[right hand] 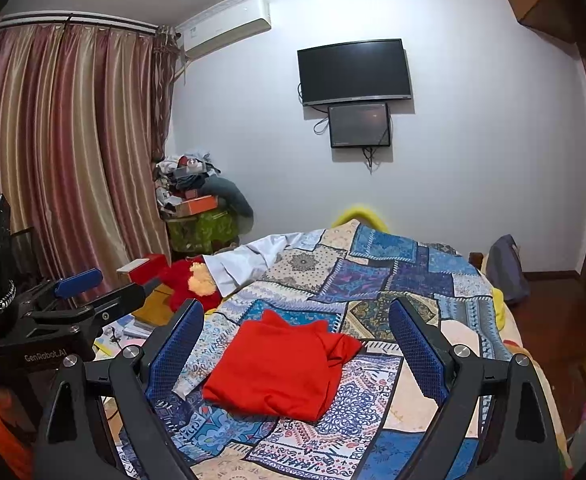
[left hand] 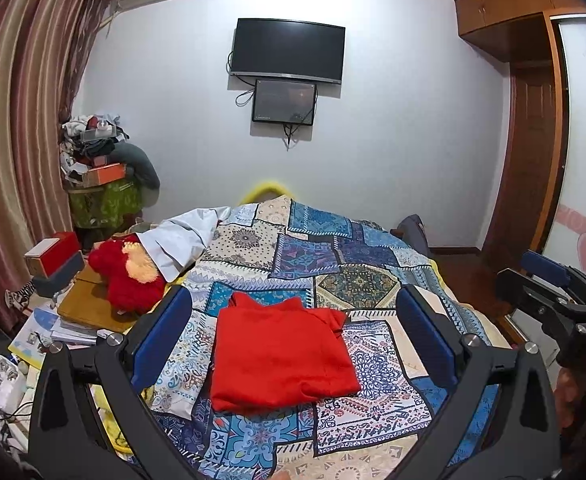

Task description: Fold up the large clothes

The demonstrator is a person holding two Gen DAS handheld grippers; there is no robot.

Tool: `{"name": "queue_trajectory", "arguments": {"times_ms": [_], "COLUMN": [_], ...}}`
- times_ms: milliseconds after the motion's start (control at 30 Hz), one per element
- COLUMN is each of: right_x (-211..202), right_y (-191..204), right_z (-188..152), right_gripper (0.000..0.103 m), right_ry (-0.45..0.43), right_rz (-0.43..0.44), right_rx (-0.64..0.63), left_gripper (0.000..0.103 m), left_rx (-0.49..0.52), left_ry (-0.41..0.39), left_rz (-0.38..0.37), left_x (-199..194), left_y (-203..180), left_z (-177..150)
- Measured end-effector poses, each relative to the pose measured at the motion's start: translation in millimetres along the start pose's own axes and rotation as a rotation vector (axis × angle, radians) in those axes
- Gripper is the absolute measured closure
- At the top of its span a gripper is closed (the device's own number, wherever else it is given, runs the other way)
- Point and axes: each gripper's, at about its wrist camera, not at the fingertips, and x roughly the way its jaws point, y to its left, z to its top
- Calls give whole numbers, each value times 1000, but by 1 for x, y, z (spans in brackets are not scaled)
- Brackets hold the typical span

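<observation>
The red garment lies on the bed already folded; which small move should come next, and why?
Probably lower the right gripper to tuck in the loose flap at the far right corner of the red garment. The rest looks folded flat on the patchwork bedspread, both grippers are open and hold nothing, and that flap sticks out.

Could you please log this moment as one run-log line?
garment: red garment folded, flat on patchwork bedspread | left tongs: open, empty, above bed | right tongs: open, empty | contact: none
</observation>
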Motion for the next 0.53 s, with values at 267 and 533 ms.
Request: {"name": "queue_trajectory", "arguments": {"times_ms": [267,533], "right_x": [3,5], "right_y": [0,0], "right_z": [0,-2], "right_gripper": [10,10], "right_ry": [4,7], "right_rz": [3,2], "right_rx": [2,5], "left_gripper": [0,0], "left_rx": [11,3], "left_ry": [-2,5], "left_rz": [-7,-10], "left_x": [1,1], "left_y": [-2,-3], "left_z": [-1,-1]}}
